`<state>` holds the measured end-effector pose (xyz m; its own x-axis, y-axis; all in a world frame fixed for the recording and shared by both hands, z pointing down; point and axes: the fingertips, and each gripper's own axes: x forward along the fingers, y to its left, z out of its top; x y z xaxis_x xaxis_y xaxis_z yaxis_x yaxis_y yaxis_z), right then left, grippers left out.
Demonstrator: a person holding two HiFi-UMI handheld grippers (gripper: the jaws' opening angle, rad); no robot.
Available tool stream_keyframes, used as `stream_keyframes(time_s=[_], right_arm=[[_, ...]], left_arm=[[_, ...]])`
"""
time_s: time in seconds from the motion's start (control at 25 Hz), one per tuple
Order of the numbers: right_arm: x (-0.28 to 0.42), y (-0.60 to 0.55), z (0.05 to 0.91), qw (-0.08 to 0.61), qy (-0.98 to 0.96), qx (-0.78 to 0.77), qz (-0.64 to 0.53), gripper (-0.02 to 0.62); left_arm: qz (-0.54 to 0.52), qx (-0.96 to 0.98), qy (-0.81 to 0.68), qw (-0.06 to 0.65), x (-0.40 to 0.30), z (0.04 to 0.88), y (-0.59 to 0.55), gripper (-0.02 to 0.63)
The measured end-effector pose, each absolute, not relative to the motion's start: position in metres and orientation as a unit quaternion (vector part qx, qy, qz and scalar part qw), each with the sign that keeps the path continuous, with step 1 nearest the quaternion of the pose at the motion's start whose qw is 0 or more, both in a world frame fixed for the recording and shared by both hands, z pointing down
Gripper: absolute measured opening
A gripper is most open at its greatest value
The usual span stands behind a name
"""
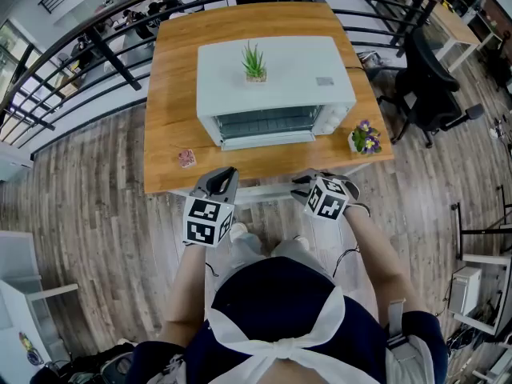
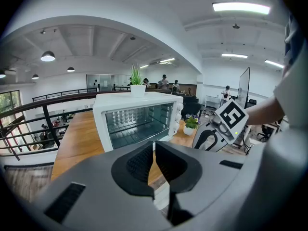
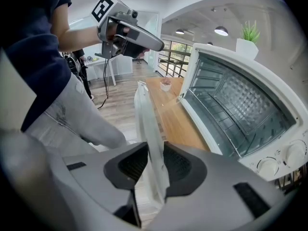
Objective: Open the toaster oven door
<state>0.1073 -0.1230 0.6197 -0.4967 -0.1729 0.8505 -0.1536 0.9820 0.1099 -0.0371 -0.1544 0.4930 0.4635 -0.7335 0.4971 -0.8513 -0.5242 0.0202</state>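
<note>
A white toaster oven (image 1: 276,86) stands on the wooden table (image 1: 172,94), its chamber (image 3: 240,114) bare to view. Its glass door (image 3: 147,114) hangs folded down past the table's front edge (image 1: 268,192). My right gripper (image 3: 155,165) is at the door's handle edge. The handle lies between the jaws, and the pads stand slightly off it, so the gripper is open. In the head view that gripper (image 1: 302,184) is right of the door. My left gripper (image 1: 224,174) hovers left of the door, shut (image 2: 154,158) and empty.
A small potted plant (image 1: 254,61) sits on top of the oven. A flower pot (image 1: 366,138) is at the table's right front corner and a small pink object (image 1: 186,158) at the left front. An office chair (image 1: 432,86) stands to the right; a railing (image 1: 72,46) runs behind.
</note>
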Motion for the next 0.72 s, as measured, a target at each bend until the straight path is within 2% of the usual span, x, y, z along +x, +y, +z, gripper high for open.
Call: stream_keyframes(time_s=[0.72], right_arm=[[0.109,-0.110,0.644,0.502,-0.862,0.068,0.005,0.115]], left_arm=[[0.224,0.840,-0.474,0.143,-0.036,0.499,-0.148,0.032]])
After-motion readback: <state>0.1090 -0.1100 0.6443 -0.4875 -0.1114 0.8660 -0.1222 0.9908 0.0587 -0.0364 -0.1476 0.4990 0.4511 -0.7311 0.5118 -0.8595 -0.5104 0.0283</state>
